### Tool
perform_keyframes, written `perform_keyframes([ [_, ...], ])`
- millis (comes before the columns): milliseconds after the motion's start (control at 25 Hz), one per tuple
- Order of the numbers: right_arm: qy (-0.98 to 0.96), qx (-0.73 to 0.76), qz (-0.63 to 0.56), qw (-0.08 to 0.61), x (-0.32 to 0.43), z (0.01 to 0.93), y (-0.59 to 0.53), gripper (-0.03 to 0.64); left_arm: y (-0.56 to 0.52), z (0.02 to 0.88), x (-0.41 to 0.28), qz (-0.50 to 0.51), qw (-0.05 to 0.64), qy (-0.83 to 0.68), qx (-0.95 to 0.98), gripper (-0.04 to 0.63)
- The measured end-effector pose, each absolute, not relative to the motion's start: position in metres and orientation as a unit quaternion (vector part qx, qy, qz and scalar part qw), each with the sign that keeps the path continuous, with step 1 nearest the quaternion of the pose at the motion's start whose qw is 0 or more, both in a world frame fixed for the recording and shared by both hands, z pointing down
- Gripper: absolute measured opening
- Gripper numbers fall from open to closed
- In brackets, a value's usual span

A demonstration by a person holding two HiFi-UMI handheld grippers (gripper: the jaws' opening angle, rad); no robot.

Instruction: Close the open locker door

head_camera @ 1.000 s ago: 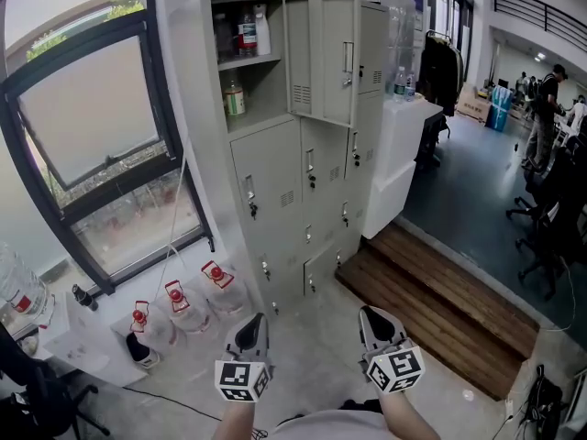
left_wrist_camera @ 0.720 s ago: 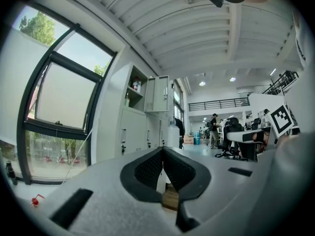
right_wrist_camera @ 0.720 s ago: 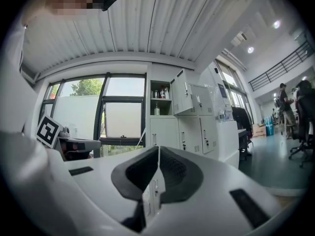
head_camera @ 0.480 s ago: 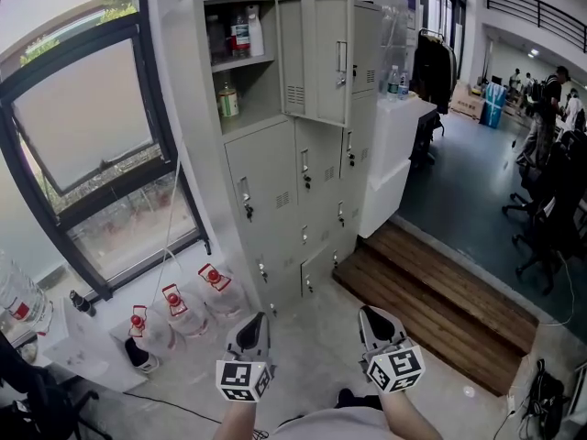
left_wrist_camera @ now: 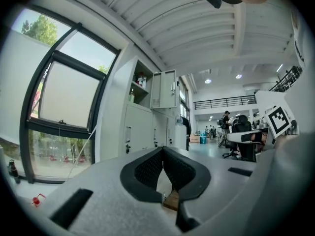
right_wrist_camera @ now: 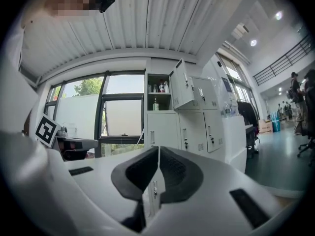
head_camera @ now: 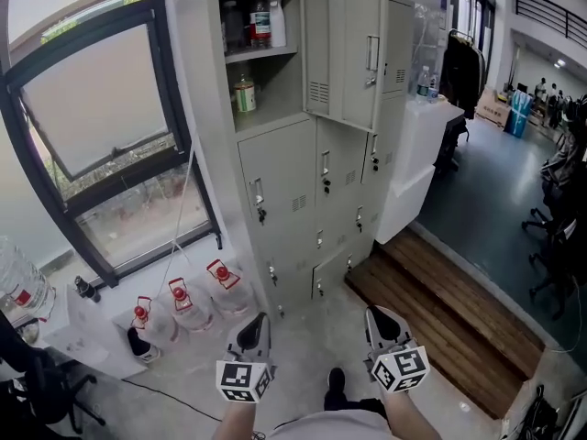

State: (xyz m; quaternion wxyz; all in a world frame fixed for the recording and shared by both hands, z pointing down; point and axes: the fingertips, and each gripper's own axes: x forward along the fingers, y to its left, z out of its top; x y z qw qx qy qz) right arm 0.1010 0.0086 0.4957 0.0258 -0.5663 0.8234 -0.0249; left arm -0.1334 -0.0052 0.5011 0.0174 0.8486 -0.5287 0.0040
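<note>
Door [head_camera: 359,44] open, well ahead; left gripper [head_camera: 251,321], right gripper [head_camera: 379,313] pinched shut, empty; glancing push could bounce it ajar

The open locker door [head_camera: 356,55] is a pale grey metal panel at the top centre of the head view. It belongs to the top-left compartment [head_camera: 275,85] of the locker cabinet [head_camera: 284,186]. Hinged on that compartment's right edge, it stands upright and swung well out from the cabinet front, so it partly covers the neighbouring top door. The face turned toward the camera has vent slots low near the hinge and a latch fitting beside the free right edge. The compartment is fully uncovered.
</note>
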Motion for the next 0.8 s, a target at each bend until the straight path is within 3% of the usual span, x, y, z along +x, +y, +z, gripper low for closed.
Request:
perform_keyframes([
  [480,0.848,-0.528,-0.004,0.037,0.162,0.473,-0.172,0.017,-0.166,0.484,-0.072,0.001,0.003,-0.566,0.824,0.009],
  [800,0.843,-0.535,-0.001,0.050,0.205,0.465,-0.229,0.017,-0.228,0.477,-0.030,0.014,-0.005,-0.557,0.830,0.009],
])
